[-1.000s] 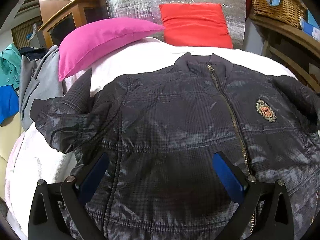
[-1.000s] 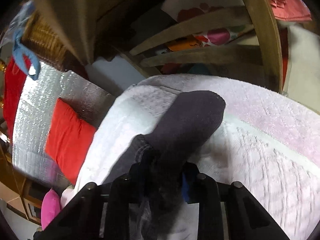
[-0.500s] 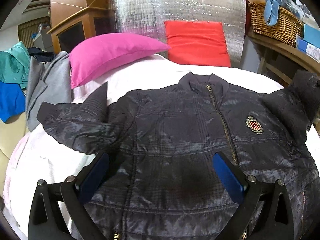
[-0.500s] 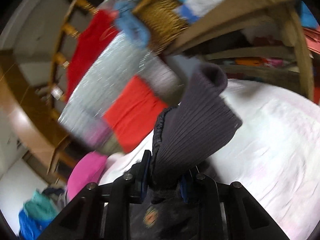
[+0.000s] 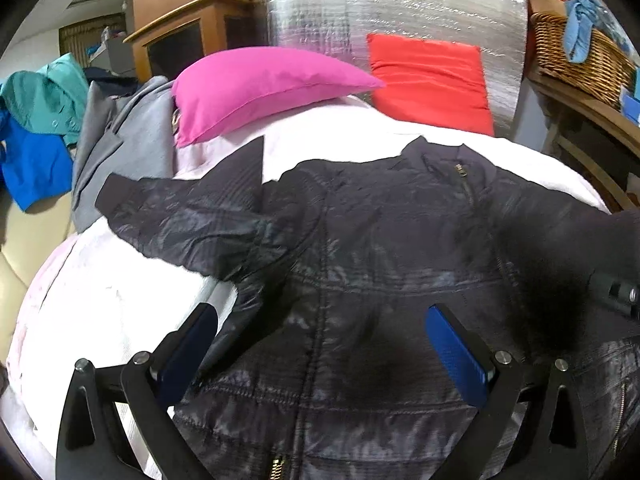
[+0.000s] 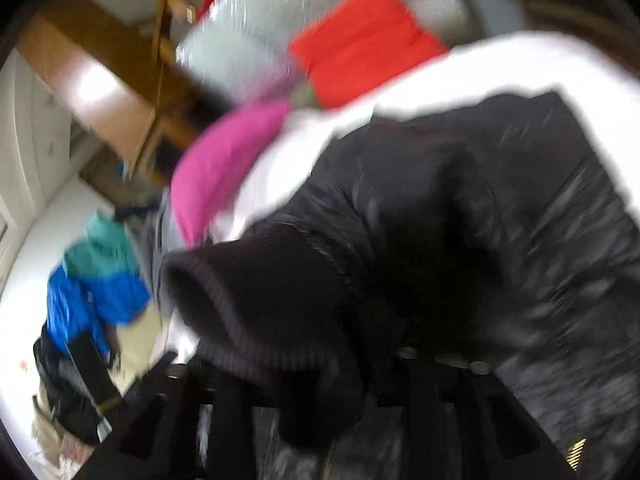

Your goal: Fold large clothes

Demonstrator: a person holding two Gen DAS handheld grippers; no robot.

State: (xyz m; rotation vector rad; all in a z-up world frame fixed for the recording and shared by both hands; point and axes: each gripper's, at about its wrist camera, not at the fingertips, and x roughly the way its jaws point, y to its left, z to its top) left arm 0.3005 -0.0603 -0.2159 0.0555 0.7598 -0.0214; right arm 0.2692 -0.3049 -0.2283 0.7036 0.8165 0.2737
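My left gripper (image 5: 320,344) hovers, jaws apart, over the jacket (image 5: 380,260) spread on the bed (image 5: 100,292); white margin shows leftward. My right gripper (image 6: 312,380) clamps the sleeve cuff (image 6: 256,304).

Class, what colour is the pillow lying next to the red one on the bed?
Bright pink pillow; it shows best in the left wrist view.
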